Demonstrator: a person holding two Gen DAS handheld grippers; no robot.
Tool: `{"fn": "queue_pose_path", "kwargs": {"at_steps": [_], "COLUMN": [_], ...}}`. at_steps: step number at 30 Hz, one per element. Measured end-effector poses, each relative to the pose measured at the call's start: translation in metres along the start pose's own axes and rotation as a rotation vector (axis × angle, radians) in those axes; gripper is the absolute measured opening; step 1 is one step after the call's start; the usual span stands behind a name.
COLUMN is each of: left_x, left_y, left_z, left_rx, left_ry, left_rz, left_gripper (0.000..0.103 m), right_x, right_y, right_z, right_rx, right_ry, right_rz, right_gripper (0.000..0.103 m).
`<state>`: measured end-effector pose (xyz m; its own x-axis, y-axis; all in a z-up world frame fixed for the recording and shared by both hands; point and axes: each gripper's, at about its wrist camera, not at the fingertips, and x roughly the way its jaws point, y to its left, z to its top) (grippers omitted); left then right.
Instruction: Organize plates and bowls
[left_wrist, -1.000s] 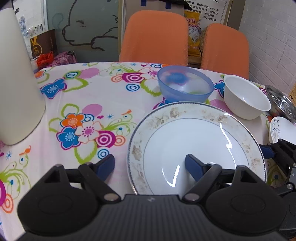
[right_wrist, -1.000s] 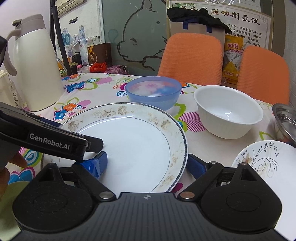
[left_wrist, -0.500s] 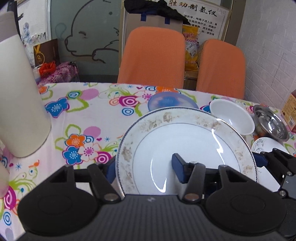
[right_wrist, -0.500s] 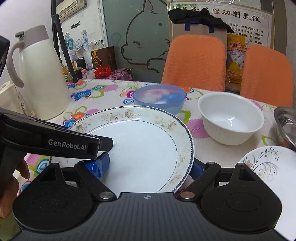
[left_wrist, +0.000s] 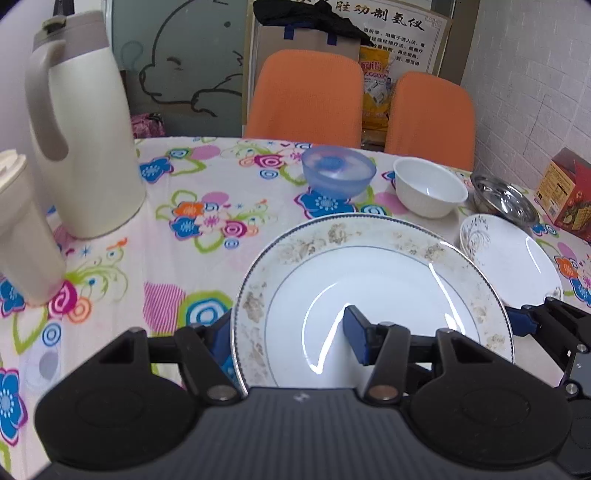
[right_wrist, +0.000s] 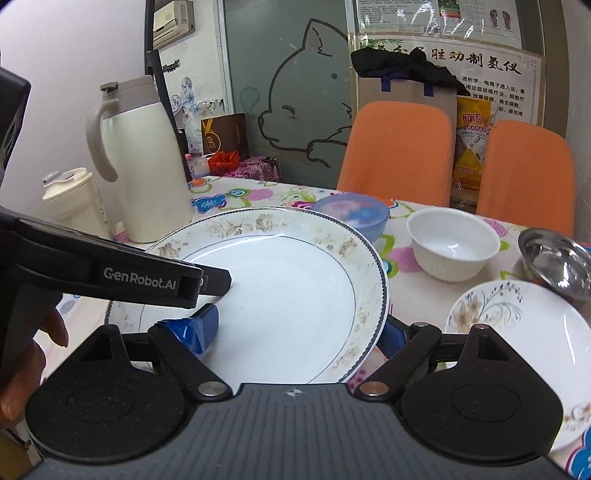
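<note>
Both hand-held grippers clamped the large floral-rimmed plate (left_wrist: 373, 280) by opposite edges: the left hand-held gripper (left_wrist: 291, 338) closed across its left rim, the right hand-held gripper (right_wrist: 299, 330) closed across its right rim, probably to share the weight and keep it level above the surface (left_wrist: 177, 258). It seemed lifted, likely for stacking. Ahead and to the right lay a smaller plate (right_wrist: 517, 325), a white bowl (right_wrist: 452, 242), a blue bowl (left_wrist: 338, 173) and a steel bowl (right_wrist: 557, 258). The plate's near edge and each outer finger were hidden, so its clearance was hard to judge.

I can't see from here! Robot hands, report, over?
Left gripper and right gripper both shut on big plate. Plate lifted. Small plate sits right, nothing blocking.
</note>
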<state>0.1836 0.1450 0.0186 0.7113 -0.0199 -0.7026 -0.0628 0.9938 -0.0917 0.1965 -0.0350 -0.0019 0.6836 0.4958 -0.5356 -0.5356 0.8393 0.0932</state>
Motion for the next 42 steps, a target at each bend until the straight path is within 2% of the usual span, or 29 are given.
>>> {"fn": "queue_pose_path", "kwargs": {"at_steps": [4, 10, 15, 21, 29, 30, 32, 34, 39, 41, 42], "left_x": [-0.014, -0.018, -0.016, -0.013, -0.011, -0.011, -0.018, -0.03, -0.055, -0.056, -0.056], "left_y": [0.001, 0.006, 0.008, 0.017, 0.017, 0.018, 0.023, 0.024, 0.016, 0.008, 0.003], "left_z": [-0.033, -0.057, -0.063, -0.065, -0.067, -0.067, -0.067, -0.063, -0.044, -0.034, -0.031], "left_rx": [-0.016, -0.022, -0.043, -0.088, -0.07, -0.069, -0.071, -0.057, 0.019, 0.047, 0.059], "left_ry": [0.024, 0.03, 0.009, 0.02, 0.021, 0.025, 0.012, -0.018, -0.142, -0.164, -0.171], "left_rz": [-0.006, 0.0, -0.024, -0.084, -0.078, -0.083, -0.097, -0.11, -0.033, -0.032, -0.037], "left_gripper": [0.054, 0.053, 0.053, 0.054, 0.058, 0.059, 0.075, 0.081, 0.086, 0.099, 0.099], "right_x": [-0.02, -0.039, -0.038, -0.041, -0.035, -0.034, -0.034, -0.034, -0.043, -0.046, -0.049], "right_y": [0.016, 0.034, 0.037, 0.036, 0.044, 0.042, 0.042, 0.039, 0.03, 0.026, 0.022], "right_z": [-0.027, -0.055, -0.07, -0.075, -0.077, -0.078, -0.077, -0.076, -0.072, -0.07, -0.069], "right_rx": [0.024, 0.037, 0.049, 0.059, -0.009, -0.015, -0.016, 0.002, 0.021, 0.041, 0.052], "right_ry": [0.027, 0.04, 0.034, -0.003, 0.003, 0.002, 0.003, 0.001, -0.039, -0.048, -0.054], "right_rz": [0.011, 0.004, 0.012, 0.015, -0.083, -0.077, -0.075, -0.061, -0.07, -0.069, -0.066], "right_gripper": [0.075, 0.075, 0.075, 0.075, 0.076, 0.076, 0.076, 0.076, 0.076, 0.076, 0.076]}}
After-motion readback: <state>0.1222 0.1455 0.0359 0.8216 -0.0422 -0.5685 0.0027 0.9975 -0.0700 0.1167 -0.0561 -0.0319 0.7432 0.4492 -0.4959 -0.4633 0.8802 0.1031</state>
